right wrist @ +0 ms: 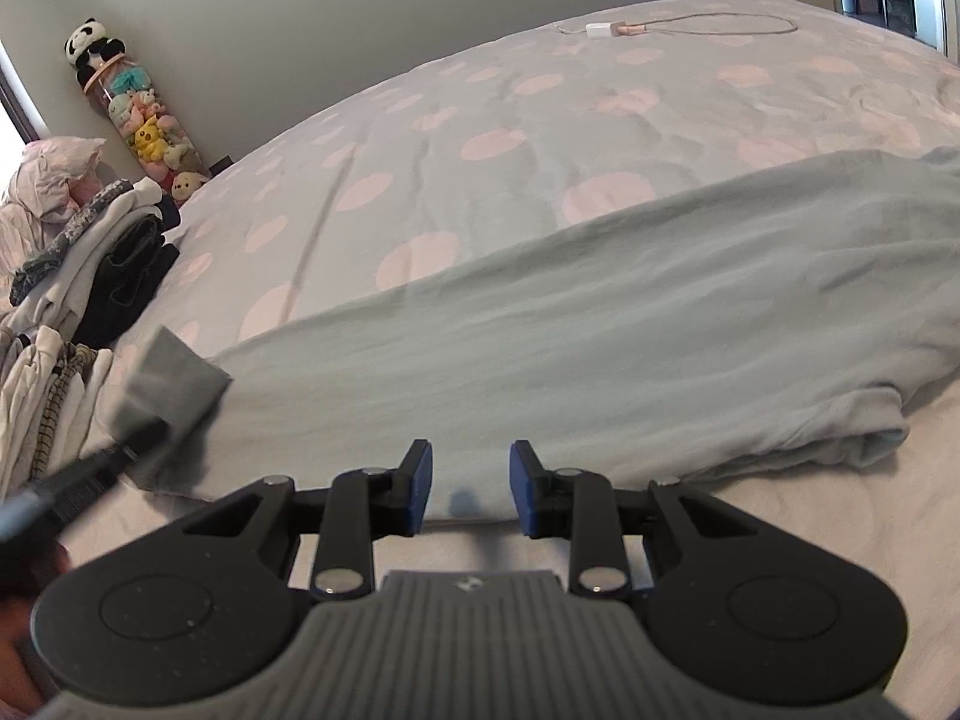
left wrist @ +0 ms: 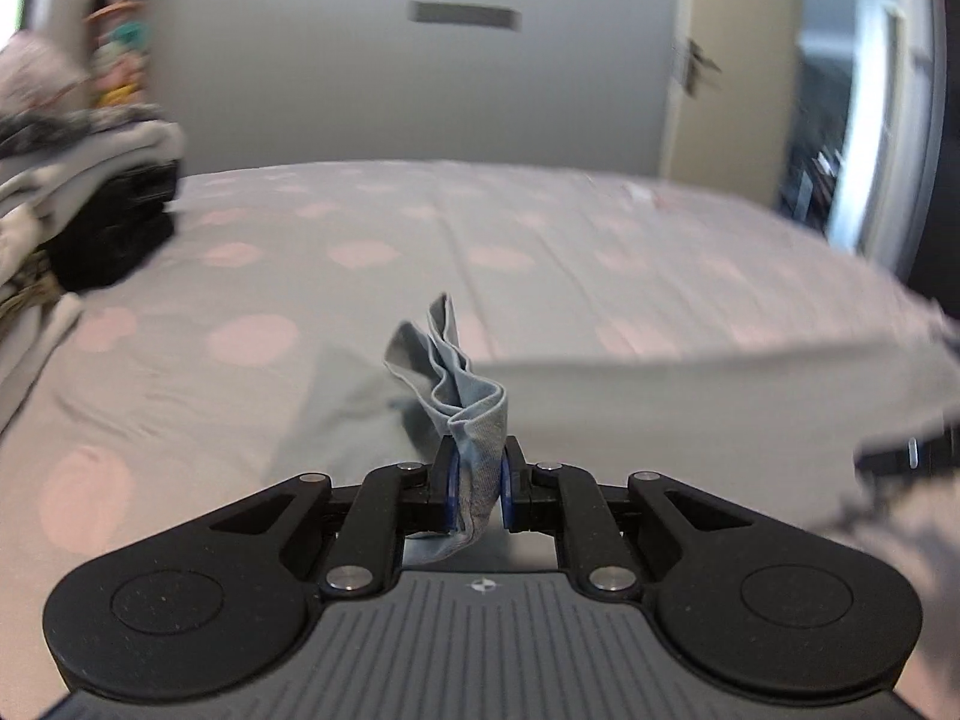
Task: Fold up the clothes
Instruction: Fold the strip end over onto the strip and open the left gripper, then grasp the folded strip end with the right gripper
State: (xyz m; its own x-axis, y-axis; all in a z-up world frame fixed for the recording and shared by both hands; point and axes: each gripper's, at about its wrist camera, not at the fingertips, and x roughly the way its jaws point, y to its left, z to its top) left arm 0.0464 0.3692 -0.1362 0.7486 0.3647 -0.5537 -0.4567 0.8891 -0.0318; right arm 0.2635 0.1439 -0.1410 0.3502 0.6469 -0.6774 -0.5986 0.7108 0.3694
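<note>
The shirt (right wrist: 600,330), pale grey-blue, lay spread across the near part of the bed (right wrist: 540,108), on a grey cover with pink dots. The left gripper (left wrist: 478,480) was clamped on a bunched edge of the shirt, with folds of fabric standing up between its blue pads. The right gripper (right wrist: 470,489) hung just over the shirt's near edge, its jaws apart with nothing between them. A pile of clothes (right wrist: 90,264) lay left of the shirt, at the bed's edge. A charger with cable (right wrist: 606,30) lay on the bed beyond the shirt.
</note>
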